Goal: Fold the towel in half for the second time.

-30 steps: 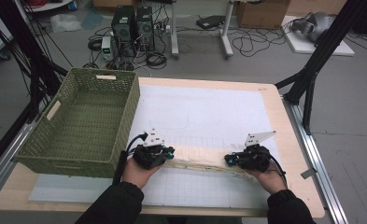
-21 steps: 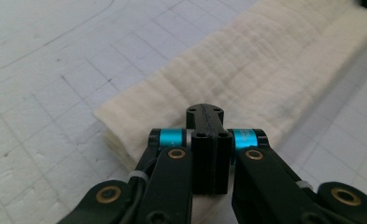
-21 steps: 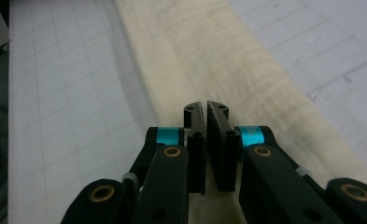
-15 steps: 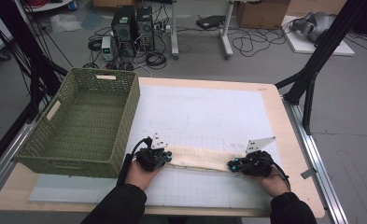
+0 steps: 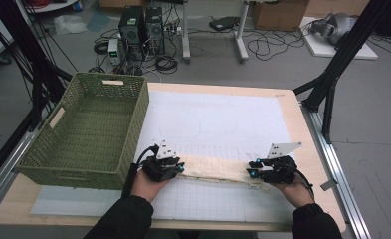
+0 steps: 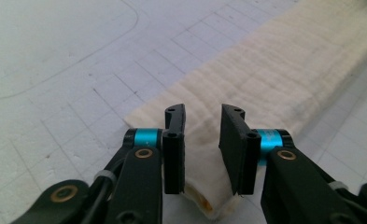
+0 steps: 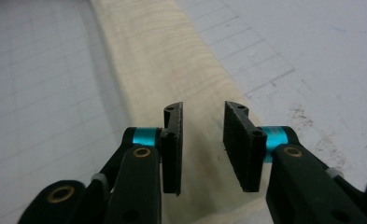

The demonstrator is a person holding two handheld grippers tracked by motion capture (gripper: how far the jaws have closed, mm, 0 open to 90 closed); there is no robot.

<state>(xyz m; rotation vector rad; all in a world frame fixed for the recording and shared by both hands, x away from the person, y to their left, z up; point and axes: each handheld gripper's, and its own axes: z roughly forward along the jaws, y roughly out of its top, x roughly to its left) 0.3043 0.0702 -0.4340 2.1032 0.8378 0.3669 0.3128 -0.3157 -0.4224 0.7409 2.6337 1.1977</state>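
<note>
A cream cloth (image 5: pixel 213 168), folded into a long narrow strip, lies flat on the white gridded mat (image 5: pixel 213 119) near the table's front edge. My left gripper (image 5: pixel 176 169) sits at the strip's left end and my right gripper (image 5: pixel 250 172) at its right end, both pointing inward. In the left gripper view the left gripper (image 6: pixel 202 140) has just been opening, with the cloth (image 6: pixel 265 79) end lying loose between its jaws. In the right gripper view the right gripper (image 7: pixel 202 144) has also just been opening, over the cloth (image 7: pixel 162 60) without pressing it.
A green woven basket (image 5: pixel 58 149), nothing inside, stands at the table's left, close beside my left hand. The far half of the mat lies bare. Black frame legs (image 5: pixel 332 79) rise at the right edge. Computers and cables sit on the floor beyond.
Both hands dropped slightly toward the front edge and the cloth went from a thin stretched line to a flat folded strip. Both grippers have let go of its ends.
</note>
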